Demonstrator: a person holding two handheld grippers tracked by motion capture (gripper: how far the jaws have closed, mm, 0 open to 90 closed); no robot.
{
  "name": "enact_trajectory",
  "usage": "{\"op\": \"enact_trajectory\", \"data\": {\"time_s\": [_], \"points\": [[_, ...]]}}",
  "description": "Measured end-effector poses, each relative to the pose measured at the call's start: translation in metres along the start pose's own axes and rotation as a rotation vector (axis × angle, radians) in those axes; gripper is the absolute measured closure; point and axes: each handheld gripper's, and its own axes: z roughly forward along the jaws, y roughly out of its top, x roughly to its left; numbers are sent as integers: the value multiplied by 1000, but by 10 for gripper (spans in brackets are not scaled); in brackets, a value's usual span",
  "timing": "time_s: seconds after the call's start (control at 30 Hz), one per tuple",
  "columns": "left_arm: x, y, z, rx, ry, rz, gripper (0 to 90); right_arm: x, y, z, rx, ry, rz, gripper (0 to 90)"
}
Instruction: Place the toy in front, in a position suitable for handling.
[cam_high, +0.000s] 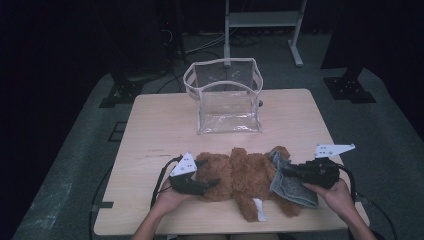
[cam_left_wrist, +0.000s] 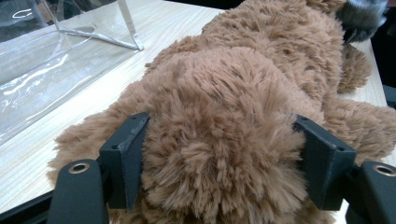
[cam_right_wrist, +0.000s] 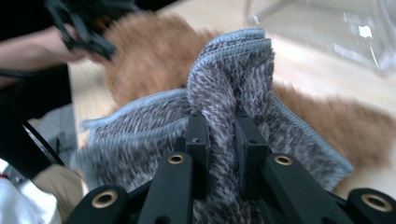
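Teddy bear lies between both grippers: left gripper has its jaws around the furry head, right gripper pinches the bear's grey cloth.

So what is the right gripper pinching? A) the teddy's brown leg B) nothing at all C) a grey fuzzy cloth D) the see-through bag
C: in the right gripper view the right gripper has its jaws squeezed on a fold of the grey fuzzy cloth, which lies over the brown teddy; the see-through bag stands apart, farther back on the table.
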Motion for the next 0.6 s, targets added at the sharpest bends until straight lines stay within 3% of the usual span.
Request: {"op": "enact_trajectory", "data": {"time_s": [0.07, 0.1, 0.13, 0.17, 0.2, 0.27, 0.33, 0.4, 0.5, 0.6], "points": [[0, 0, 0, -5, 1, -9, 263, -1, -2, -5, 16, -18, 5, 778], [0, -1, 1, -8, 0, -15, 261, 4, 0, -12, -25, -10, -5, 778], [0, -1, 1, -8, 0, -15, 261, 4, 0, -12, -25, -10, -5, 778], [1, -1, 1, -11, 0, -21, 261, 8, 3, -15, -39, -4, -19, 778], [0, 0, 3, -16, 1, -34, 261, 20, 11, -17, -71, 18, -61, 778], [-1, 1, 4, -20, 1, -38, 260, 25, 14, -17, -75, 25, -74, 778], [-3, 4, 9, -20, 3, -36, 252, 34, 20, -6, -62, 36, -116, 778], [-4, 5, 10, -24, 2, -37, 246, 33, 20, -2, -48, 28, -122, 778], [-5, 8, 11, -28, 0, -44, 223, 17, 12, 4, -39, -11, -87, 781], [-5, 10, 7, -19, 0, -23, 196, 11, 10, 3, -49, -23, -64, 781]]}}
